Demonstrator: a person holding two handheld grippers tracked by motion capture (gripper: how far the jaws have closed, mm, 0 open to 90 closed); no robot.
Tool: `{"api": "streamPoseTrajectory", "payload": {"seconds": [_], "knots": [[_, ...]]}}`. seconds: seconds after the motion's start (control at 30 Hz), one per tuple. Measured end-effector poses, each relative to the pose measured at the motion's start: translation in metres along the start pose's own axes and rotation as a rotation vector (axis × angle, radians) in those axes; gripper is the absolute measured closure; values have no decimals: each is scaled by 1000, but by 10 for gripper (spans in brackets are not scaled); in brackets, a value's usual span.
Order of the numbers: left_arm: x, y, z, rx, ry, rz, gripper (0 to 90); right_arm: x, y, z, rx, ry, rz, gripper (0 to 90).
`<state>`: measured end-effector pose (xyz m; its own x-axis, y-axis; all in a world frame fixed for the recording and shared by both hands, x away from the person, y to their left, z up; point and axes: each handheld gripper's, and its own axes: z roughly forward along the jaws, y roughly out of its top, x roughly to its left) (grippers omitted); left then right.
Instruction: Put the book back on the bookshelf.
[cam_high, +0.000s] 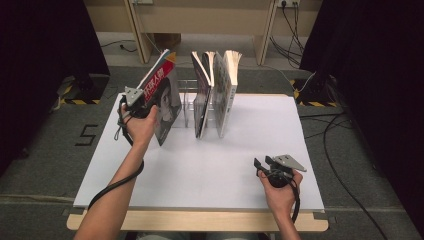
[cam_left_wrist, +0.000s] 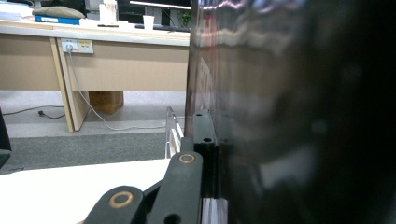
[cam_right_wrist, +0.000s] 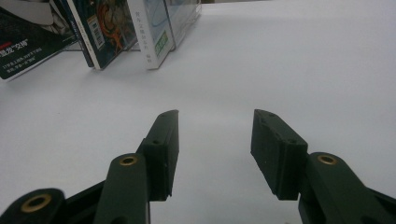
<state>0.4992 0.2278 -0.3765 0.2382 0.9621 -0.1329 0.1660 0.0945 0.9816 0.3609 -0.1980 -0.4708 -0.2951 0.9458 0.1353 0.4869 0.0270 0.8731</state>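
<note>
Carrying magazine (cam_high: 162, 100), clamped in left tongs (cam_high: 145, 107), tilted just left of clear rack (cam_high: 186, 102). Right tongs (cam_right_wrist: 215, 140) agape, idle over bench (cam_high: 215, 165). Next, probably: slot magazine upright beside standing books (cam_high: 215, 95).

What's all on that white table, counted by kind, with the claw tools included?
Books: 4, the held book plus three standing books, as far as I can tell
Clear rack: 1
Claws: 2, left claw shut on the held book, right claw open
Total: 7
</note>
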Motion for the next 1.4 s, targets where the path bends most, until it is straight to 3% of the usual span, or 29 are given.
{"api": "streamPoseTrajectory", "payload": {"seconds": [0.13, 0.6, 0.9, 1.07, 1.4], "knots": [[1, 2, 1, -1, -2, -19, 863, 1, 0, 0, 1, 2, 1, 524], [-14, 20, 21, -47, 16, 30, 864, 0, 1, -1, -6, 2, 4, 526], [-3, -3, 19, -62, 52, 63, 861, -1, 0, -2, -8, 3, 3, 527], [-2, -6, 12, -62, 53, 102, 852, 1, 0, -1, -4, 3, 4, 527], [1, -5, 9, -41, 57, 101, 793, 1, 0, -1, -4, 5, -2, 527]]}}
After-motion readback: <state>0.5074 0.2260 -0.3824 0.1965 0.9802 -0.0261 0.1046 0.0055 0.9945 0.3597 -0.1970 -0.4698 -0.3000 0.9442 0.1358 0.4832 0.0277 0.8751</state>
